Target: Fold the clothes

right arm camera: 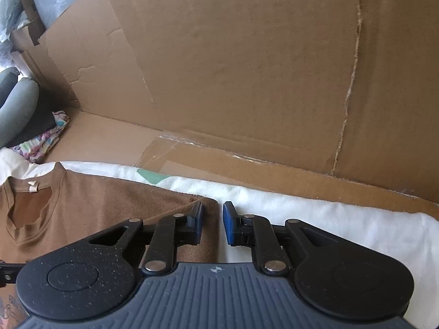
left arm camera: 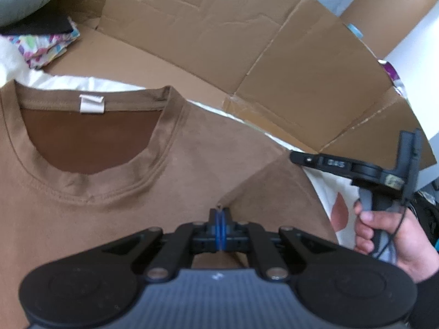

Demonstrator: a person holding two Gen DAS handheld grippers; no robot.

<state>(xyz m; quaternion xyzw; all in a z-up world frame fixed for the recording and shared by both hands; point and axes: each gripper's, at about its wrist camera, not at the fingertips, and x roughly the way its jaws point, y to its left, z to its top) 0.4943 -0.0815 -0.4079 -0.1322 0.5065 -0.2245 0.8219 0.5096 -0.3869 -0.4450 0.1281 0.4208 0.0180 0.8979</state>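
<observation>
Cardboard wall (right arm camera: pixel 247 68) behind white bedding (right arm camera: pixel 329 219). My left claw (left arm camera: pixel 219 213) clamped on brown T-shirt (left arm camera: pixel 192 150) fold; my right claw (right arm camera: pixel 212 222) parted, grips nothing.

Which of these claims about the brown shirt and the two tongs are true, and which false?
1. The brown shirt lies neck-up with a white label showing. True.
2. The left tongs stand wide open. False: they are shut.
3. The right tongs have a gap between their pads. True.
4. A wooden wall stands behind the shirt. False: it is cardboard.
</observation>
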